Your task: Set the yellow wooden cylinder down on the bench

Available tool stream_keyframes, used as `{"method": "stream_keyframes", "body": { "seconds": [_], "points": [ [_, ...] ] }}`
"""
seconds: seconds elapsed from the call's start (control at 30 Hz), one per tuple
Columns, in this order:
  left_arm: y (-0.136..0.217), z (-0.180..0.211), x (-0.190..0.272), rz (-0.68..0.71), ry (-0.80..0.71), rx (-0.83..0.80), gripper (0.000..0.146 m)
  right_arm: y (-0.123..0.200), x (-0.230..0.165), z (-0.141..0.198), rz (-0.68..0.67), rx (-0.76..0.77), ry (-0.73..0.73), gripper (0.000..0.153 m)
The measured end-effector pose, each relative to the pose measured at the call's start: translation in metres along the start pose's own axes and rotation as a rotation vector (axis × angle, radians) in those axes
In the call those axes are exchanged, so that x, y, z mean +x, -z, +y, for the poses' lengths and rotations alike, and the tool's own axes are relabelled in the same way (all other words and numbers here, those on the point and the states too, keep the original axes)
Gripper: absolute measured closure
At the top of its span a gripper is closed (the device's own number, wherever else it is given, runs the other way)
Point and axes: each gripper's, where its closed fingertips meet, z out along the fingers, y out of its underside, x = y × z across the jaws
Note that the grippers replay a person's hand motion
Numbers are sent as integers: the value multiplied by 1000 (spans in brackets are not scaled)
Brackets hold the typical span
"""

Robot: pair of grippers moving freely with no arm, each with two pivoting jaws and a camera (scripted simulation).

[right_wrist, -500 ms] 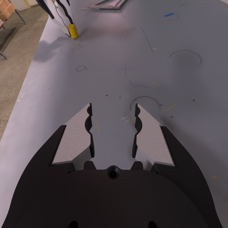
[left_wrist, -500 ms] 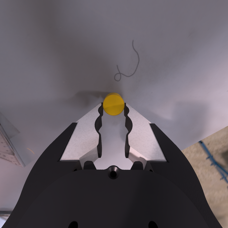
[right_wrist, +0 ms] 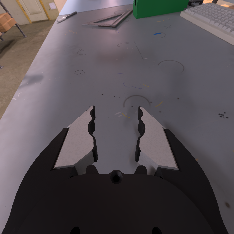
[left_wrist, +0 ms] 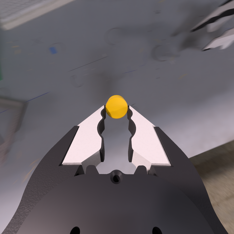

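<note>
Yellow wooden cylinder (left_wrist: 116, 107), seen only from the left wrist, sits pinched in the left gripper (left_wrist: 116, 107); right gripper (right_wrist: 116, 106) gapes empty.

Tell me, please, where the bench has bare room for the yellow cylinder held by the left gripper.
The bench lies bare from the right gripper forward to the set square, and along its near left edge. It is crowded at the far end: marker pen, green box, keyboard. The left gripper grips the yellow cylinder.
</note>
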Motion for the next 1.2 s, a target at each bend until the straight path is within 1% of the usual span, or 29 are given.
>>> {"method": "stream_keyframes", "body": {
  "seconds": [0.1,0.2,0.3,0.4,0.5,0.63,0.73,0.87,1.03,1.1,1.13,1.2],
  "points": [
    [-65,-21,86,189,-65,-53,113,6,-1,3,-4,33,-3,86],
    [-128,-24,145,268,-148,-186,113,13,-5,7,-9,65,-22,86],
    [-172,-28,172,281,-158,-300,113,23,-11,6,-9,122,-46,87],
    [-197,-34,186,287,-105,-391,113,32,-15,9,1,154,-42,87],
    [-210,-38,196,273,-91,-438,113,42,-11,11,22,182,-42,88],
    [-218,-36,202,236,-78,-490,113,54,-9,0,4,227,-41,90],
    [-222,-34,204,210,-61,-506,113,57,-8,1,-1,212,-21,89],
    [-228,-25,202,181,-34,-530,113,60,-10,0,-21,217,-32,87],
    [-230,-25,199,168,-28,-481,113,59,-7,2,-28,216,-45,87],
    [-226,-28,195,174,-12,-434,113,56,-3,4,-26,206,-58,88],
    [-220,-32,192,178,1,-395,103,54,-2,6,-27,192,-64,88],
    [-200,-42,181,179,20,-287,96,49,1,9,-27,149,-58,88]
  ]
}}
